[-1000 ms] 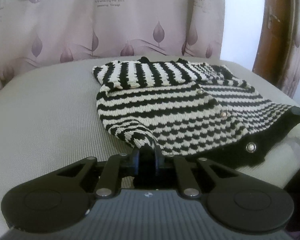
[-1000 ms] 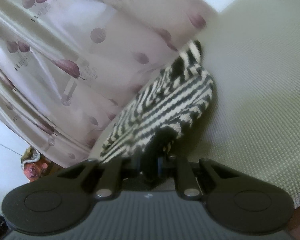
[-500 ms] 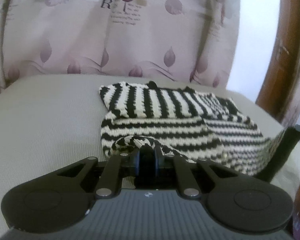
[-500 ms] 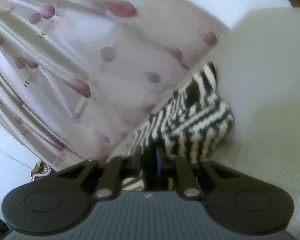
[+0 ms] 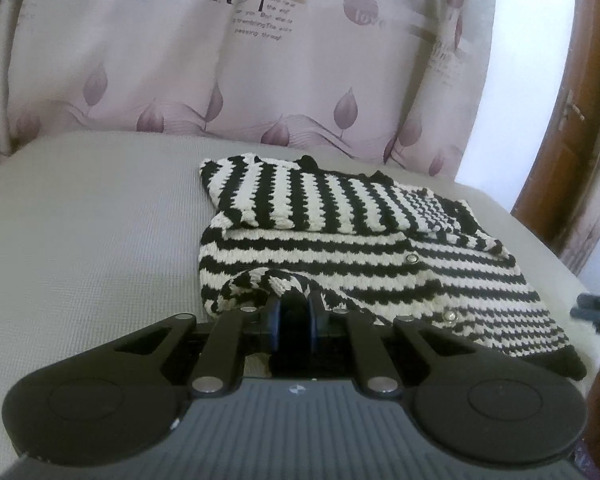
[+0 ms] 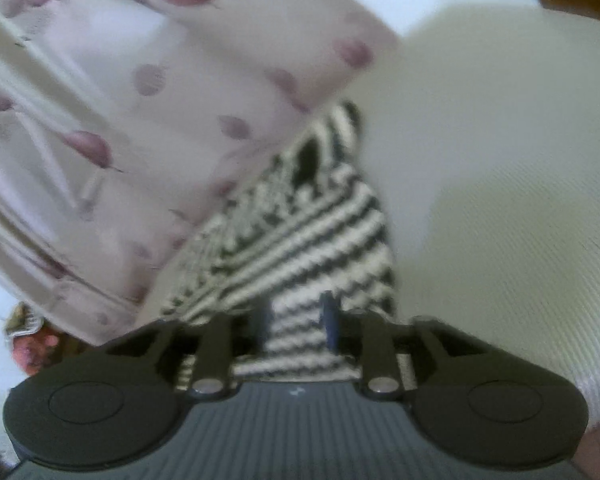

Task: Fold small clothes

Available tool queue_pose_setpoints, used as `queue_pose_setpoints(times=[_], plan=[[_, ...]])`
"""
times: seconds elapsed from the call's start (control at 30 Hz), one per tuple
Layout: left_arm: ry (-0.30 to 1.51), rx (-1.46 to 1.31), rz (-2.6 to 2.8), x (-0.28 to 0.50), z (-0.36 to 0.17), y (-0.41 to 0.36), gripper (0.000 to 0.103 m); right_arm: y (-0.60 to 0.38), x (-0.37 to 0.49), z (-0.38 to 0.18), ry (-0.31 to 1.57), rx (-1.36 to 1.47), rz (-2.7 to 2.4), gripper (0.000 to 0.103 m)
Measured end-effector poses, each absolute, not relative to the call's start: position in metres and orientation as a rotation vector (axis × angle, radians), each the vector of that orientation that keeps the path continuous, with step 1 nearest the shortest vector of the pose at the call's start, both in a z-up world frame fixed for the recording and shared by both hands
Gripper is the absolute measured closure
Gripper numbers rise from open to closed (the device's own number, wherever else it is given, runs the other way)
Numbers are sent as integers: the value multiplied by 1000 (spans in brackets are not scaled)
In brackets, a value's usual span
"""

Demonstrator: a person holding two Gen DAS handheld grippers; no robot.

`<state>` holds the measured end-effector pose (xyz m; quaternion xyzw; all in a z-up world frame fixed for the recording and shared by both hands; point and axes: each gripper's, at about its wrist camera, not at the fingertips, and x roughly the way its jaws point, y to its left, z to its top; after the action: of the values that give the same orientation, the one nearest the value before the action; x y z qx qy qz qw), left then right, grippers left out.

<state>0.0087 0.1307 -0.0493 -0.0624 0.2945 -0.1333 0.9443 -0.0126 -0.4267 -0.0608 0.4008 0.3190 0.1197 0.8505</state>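
Striped cardigan [image 5: 360,248] has been folded over; its hem at six o'clock is pinched by the left tool [image 5: 294,316], while the right tool [image 6: 298,320] is opening, hem released.

Left hand-held gripper [image 5: 294,316] clamped nearly shut — right hand-held gripper [image 6: 296,320] jaws opening.

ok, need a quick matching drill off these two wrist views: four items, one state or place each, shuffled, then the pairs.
1. left hand-held gripper
2. right hand-held gripper
3. striped sweater
4. curtain

A. hangs behind the cushion, leaf print
B. jaws opening, knit between them unpinched
C. lies folded on the grey cushion
D. shut on the sweater's near edge

Pairs: 1-D, 2-B, 3-C, 4-A
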Motion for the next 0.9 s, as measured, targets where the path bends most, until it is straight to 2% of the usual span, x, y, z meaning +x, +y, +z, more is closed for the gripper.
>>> queue_pose_setpoints(times=[0.03,0.07,0.3,0.37,0.4,0.43,0.57,0.7,0.83,0.9], plan=[[602,-132,-272,9,-50,132,88,-425,-15,-63,677,819,225,51],[602,-135,-271,8,-50,132,88,-424,-18,-66,677,803,207,49],[611,-145,-274,7,-52,134,88,-405,-30,-89,691,813,247,49],[619,-152,-272,7,-55,135,88,-396,-32,-88,690,774,261,63],[621,-156,-274,7,-55,135,88,-393,-30,-90,711,779,277,88],[621,-157,-273,7,-56,135,88,-392,-28,-95,726,799,286,92],[598,-189,-276,7,-53,138,88,-404,-27,-96,661,935,328,93],[561,-237,-278,14,-44,140,88,-419,-15,-73,563,1016,383,92],[505,-249,-268,20,-32,138,88,-427,7,-48,494,1019,415,92],[486,-265,-257,27,-28,138,92,-429,20,-39,477,1020,423,92]])
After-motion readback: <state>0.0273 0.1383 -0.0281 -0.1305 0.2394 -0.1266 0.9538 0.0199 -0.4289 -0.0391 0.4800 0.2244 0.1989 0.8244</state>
